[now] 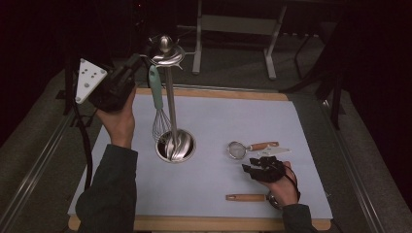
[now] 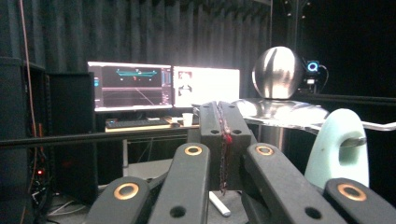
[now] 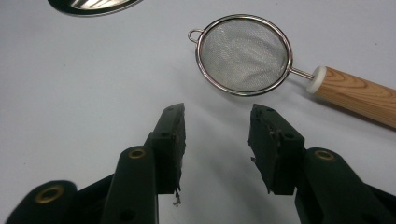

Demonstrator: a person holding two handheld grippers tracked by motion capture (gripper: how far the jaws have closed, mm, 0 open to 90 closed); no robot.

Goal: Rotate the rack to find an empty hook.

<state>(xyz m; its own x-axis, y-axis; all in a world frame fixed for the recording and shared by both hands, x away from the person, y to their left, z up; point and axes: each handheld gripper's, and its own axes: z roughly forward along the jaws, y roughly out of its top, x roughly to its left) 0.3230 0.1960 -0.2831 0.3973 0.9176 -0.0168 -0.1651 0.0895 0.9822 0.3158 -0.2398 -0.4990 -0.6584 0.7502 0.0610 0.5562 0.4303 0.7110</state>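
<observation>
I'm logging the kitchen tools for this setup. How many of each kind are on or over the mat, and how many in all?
Whisk, hanging from the stand: 1
Utensil stand: 1
Mesh strainer with wooden handle: 1
Wooden-handled utensil near the front edge, head hidden by the right hand: 1
Total: 4

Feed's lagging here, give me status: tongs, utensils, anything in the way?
Left tongs shut, empty, up by the stand top. Whisk hangs on the stand. Right tongs open, empty, just short of the strainer. Nothing between them.
</observation>
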